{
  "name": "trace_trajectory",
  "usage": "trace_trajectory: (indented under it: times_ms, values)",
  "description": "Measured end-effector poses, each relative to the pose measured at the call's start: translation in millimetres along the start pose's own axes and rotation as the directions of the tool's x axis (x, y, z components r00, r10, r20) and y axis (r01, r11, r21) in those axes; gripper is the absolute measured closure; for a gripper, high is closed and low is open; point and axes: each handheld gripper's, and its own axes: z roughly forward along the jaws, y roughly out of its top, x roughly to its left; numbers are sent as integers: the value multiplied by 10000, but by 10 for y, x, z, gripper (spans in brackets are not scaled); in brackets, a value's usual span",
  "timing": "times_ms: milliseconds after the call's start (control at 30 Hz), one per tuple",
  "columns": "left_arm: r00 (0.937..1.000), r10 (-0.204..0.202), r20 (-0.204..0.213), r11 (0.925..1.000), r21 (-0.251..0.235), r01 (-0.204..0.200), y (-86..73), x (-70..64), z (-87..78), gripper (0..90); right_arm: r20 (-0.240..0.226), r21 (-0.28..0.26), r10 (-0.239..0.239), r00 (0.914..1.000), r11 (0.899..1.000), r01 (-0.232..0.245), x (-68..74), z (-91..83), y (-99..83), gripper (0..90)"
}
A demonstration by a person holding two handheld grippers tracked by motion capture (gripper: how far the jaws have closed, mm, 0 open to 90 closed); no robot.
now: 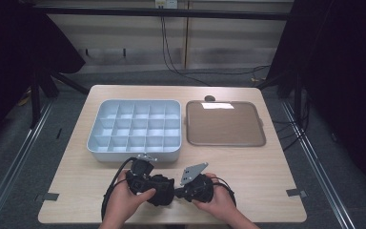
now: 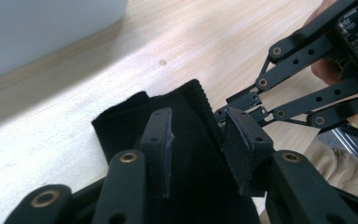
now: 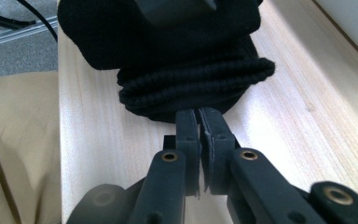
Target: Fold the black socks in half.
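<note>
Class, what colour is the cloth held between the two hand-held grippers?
Black cloth, shown best in the right gripper view.

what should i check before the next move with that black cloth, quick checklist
1. Right gripper pinching the black cloth: jaws nearly closed at its edge, ok.
2. Left gripper closed on the cloth: not ok, jaws stand apart with cloth between them.
3. Cloth folded flat: not ok, bunched up.
4. Grey divided tray has free compartments: ok.
5. Brown flat tray bare: ok.
6. The two grippers clear of each other: cannot tell, very close.
</note>
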Motion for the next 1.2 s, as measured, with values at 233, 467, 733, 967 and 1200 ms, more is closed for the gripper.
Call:
trace_trajectory:
  times_ms: [233,467,733,967,1200]
  values:
    - [9997,-216,-57,9994,-261,215,3,34,-64,592,5,10,-43,10000,10000,43,-2,3,1,864]
    - [9984,-410,-389,9990,-178,404,-37,141,-94,536,14,18,-12,10000,10000,12,-1,-3,2,865]
    - [9931,-982,-643,9951,-6,984,-115,300,-115,466,-15,4,-21,10000,10000,21,1,-17,2,892]
    - [9906,-1198,-656,9918,357,1223,-178,367,-71,438,-34,142,-146,9999,9998,146,18,12,9,900]
    - [9915,-1194,-520,9910,548,1223,-197,348,25,417,-81,233,-205,9998,9995,207,26,31,11,900]
